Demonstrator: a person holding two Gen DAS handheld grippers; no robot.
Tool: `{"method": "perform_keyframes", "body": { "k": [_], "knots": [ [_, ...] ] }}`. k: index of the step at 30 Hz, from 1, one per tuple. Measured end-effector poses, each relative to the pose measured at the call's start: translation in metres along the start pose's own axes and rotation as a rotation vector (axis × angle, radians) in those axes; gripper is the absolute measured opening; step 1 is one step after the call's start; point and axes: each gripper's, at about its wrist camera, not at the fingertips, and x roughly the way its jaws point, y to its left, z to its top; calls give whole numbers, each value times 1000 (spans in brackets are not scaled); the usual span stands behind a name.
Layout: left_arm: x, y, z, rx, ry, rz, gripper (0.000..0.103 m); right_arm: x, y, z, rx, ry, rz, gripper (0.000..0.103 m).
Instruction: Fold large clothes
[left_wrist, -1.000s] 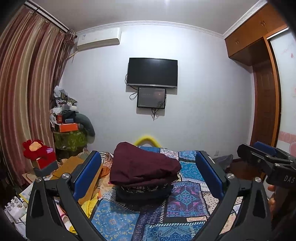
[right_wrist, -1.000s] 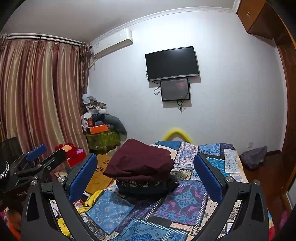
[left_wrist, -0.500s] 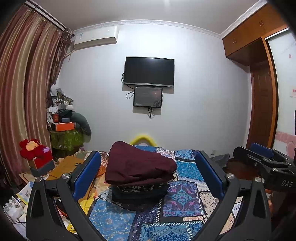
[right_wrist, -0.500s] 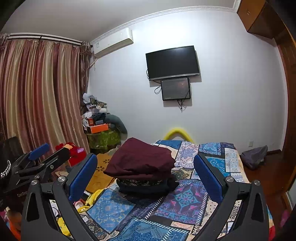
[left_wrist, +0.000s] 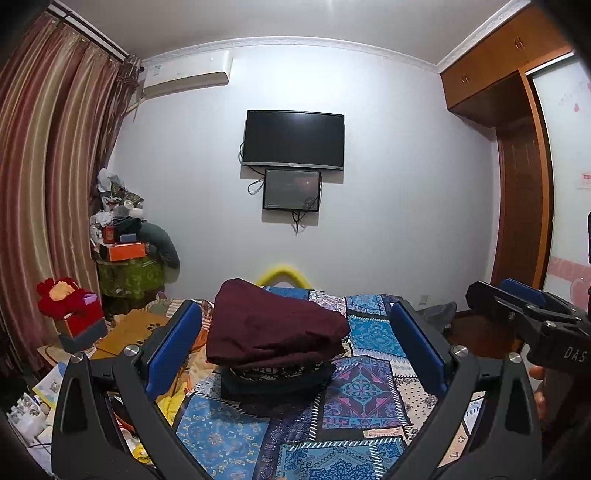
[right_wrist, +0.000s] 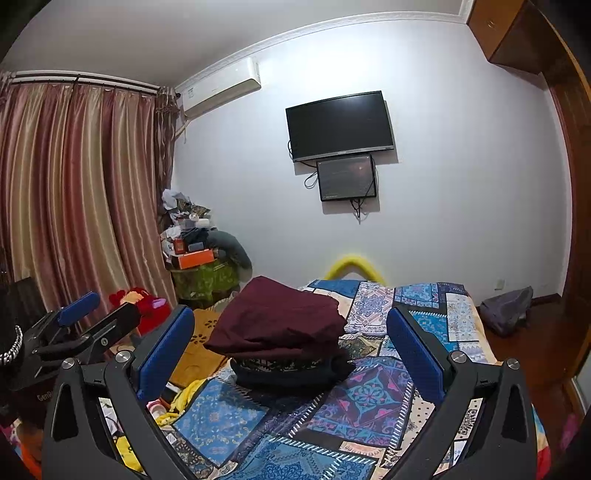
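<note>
A folded maroon garment (left_wrist: 273, 328) lies on top of a dark patterned folded garment (left_wrist: 273, 376), stacked on the bed's blue patchwork cover (left_wrist: 369, 384). My left gripper (left_wrist: 295, 308) hovers open in front of the stack, its blue pads framing it without touching. My right gripper (right_wrist: 291, 314) is also open and empty, facing the same maroon garment (right_wrist: 277, 317) from slightly further right. Each gripper shows in the other's view: the right gripper (left_wrist: 498, 293) at the right edge, the left gripper (right_wrist: 103, 310) at the left edge.
A cluttered side table with an orange box (left_wrist: 123, 251) stands by the curtains (left_wrist: 44, 184). A red plush toy (left_wrist: 62, 299) and cardboard (left_wrist: 129, 328) lie left of the bed. A grey bag (right_wrist: 506, 310) is on the floor at the right, a yellow foam arch (right_wrist: 352, 264) at the bed's far end.
Both grippers stay open and empty. The left view has drifted slightly, so the stack sits a little further left in it. The right view is nearly unchanged.
</note>
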Motion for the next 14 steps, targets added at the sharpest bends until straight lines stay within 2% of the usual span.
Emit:
{"method": "perform_keyframes", "body": {
  "k": [14],
  "knots": [
    [5,-1,-3,8,16,10,102,9,-2,-4,12,18,-8,103]
  ]
}}
